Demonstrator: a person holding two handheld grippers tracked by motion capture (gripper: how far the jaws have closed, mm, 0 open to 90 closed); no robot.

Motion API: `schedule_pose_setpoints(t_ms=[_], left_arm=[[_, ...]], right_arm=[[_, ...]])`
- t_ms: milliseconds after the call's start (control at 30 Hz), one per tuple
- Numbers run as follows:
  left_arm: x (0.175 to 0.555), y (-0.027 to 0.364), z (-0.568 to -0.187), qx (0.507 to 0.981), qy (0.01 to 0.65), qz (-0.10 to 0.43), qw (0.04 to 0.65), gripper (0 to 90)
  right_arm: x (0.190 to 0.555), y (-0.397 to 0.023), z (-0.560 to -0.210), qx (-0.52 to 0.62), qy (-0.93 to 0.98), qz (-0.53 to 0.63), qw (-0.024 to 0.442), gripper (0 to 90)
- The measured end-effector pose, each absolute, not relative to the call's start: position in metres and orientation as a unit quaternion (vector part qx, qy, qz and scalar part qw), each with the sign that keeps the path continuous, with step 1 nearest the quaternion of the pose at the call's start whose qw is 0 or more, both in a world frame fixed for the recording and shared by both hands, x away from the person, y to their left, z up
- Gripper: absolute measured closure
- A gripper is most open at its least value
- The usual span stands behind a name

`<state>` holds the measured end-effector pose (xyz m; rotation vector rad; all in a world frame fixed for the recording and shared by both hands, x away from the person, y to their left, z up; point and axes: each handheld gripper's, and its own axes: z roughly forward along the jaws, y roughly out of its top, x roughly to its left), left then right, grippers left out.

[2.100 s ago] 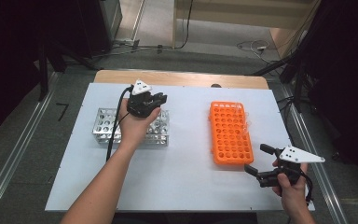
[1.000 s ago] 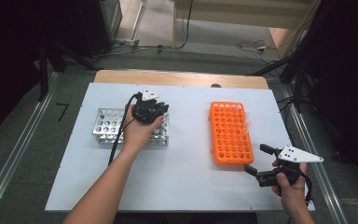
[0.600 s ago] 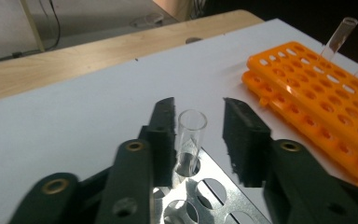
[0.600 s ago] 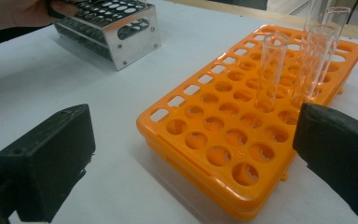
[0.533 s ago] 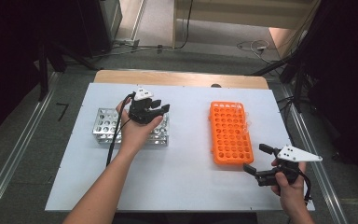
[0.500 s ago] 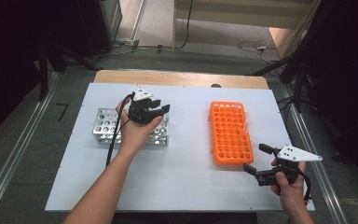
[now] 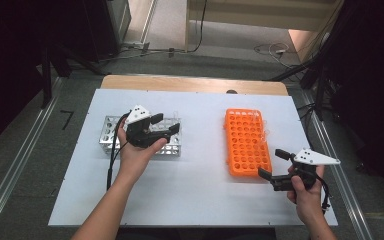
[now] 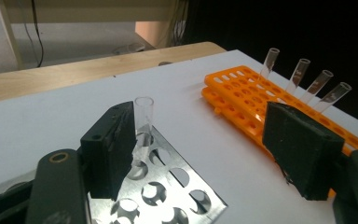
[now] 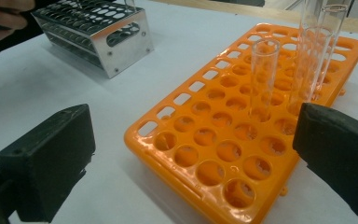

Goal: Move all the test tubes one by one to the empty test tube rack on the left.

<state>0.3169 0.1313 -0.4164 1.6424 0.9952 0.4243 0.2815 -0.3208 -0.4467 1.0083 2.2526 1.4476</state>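
glass test tube: clear, open-mouthed, upright in a corner hole of the metal rack, just beside one pad of the left gripper, whose jaws have just been opening, now wide. right gripper wide, empty, before the orange rack.

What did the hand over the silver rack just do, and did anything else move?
The left gripper has just been opening its jaws over the metal rack, letting go of the glass tube, which now stands in a rack hole beside one jaw. The hand drew slightly toward the person. The right gripper stayed open near the orange rack, and both racks kept their places.
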Motion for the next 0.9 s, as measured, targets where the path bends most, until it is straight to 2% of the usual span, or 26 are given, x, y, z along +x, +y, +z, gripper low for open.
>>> schedule_pose_setpoints(t_ms=[300, 333, 400, 433, 667, 733, 800, 833, 900], left_arm=[[0.286, 0.136, -0.421, 0.694, 0.408, 0.172, 0.567, 13.7], [0.284, 0.136, -0.422, 0.693, 0.409, 0.166, 0.570, 10.4], [0.279, 0.137, -0.424, 0.694, 0.405, 0.163, 0.573, 10.2], [0.276, 0.137, -0.426, 0.694, 0.404, 0.166, 0.572, 9.4], [0.261, 0.136, -0.434, 0.695, 0.398, 0.151, 0.579, 0.2], [0.259, 0.135, -0.436, 0.699, 0.392, 0.145, 0.580, 0.0], [0.257, 0.131, -0.437, 0.703, 0.389, 0.145, 0.577, 0.0], [0.257, 0.130, -0.437, 0.705, 0.387, 0.145, 0.576, 0.0], [0.257, 0.127, -0.438, 0.706, 0.386, 0.142, 0.576, 0.0]], right_arm=[[0.305, -0.312, -0.451, 0.358, 0.784, 0.489, 0.135, 0.0], [0.311, -0.310, -0.451, 0.360, 0.783, 0.490, 0.130, 0.0], [0.313, -0.309, -0.451, 0.361, 0.783, 0.490, 0.129, 0.4], [0.315, -0.308, -0.452, 0.363, 0.783, 0.488, 0.131, 3.5], [0.330, -0.305, -0.462, 0.376, 0.783, 0.482, 0.114, 7.6], [0.333, -0.305, -0.463, 0.382, 0.780, 0.483, 0.112, 20.7], [0.335, -0.304, -0.464, 0.379, 0.782, 0.483, 0.106, 22.9], [0.337, -0.303, -0.466, 0.387, 0.784, 0.473, 0.111, 29.2], [0.340, -0.305, -0.468, 0.397, 0.784, 0.462, 0.117, 33.8]])
